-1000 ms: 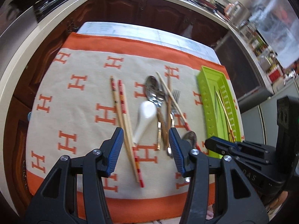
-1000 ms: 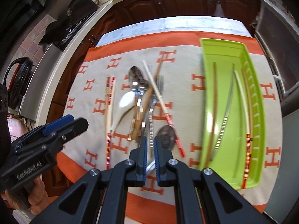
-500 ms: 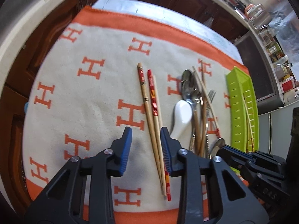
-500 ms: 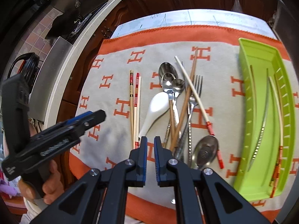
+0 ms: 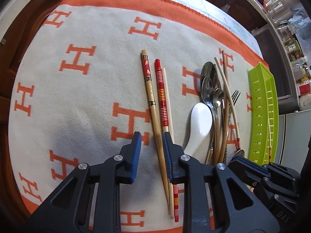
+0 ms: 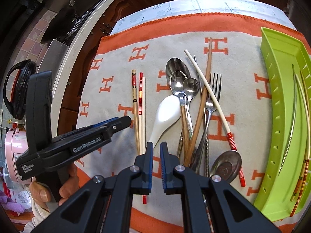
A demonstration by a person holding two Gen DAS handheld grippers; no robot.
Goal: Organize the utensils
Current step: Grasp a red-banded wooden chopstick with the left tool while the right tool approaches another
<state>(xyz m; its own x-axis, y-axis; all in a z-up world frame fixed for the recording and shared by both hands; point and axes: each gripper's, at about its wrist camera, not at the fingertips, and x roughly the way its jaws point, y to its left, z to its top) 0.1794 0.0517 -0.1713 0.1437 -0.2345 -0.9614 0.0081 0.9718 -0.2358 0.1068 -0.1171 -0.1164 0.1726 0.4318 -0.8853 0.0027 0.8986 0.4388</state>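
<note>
Looks like the chopstick pickup is the step in hand. In the left wrist view the left gripper (image 5: 150,153) sits lower centre of the frame, jaws spread partway with nothing pinched yet, and the brown patterned chopstick (image 5: 153,114) runs up right between the blue pads. The red striped chopstick (image 5: 161,99) and a plain pale one (image 5: 167,104) lie just beside it, passing under or against the right-hand pad, hard to say which.

Moving right across that frame: the white ceramic spoon (image 5: 200,124), then the tangle of metal spoons, fork and loose chopsticks (image 5: 219,106), then the green tray (image 5: 262,112) at the far right edge with a few sticks already in it. All of it lies on the orange H-pattern cloth (image 5: 77,89).

The right gripper (image 6: 155,167) is bottom centre of its own view, jaws nearly pressed together with a thin gap, holding nothing, hanging over the near edge of the cloth.

Next move, I'd guess: close on the brown stick without dragging its two neighbours along, so the jaws probably want to shift a touch left first.

Versus a second ago, the left gripper was open much wider and aimed at the white spoon; it has since swung left onto the chopstick trio, dropped closer and narrowed. The right one has barely changed its gap.
</note>
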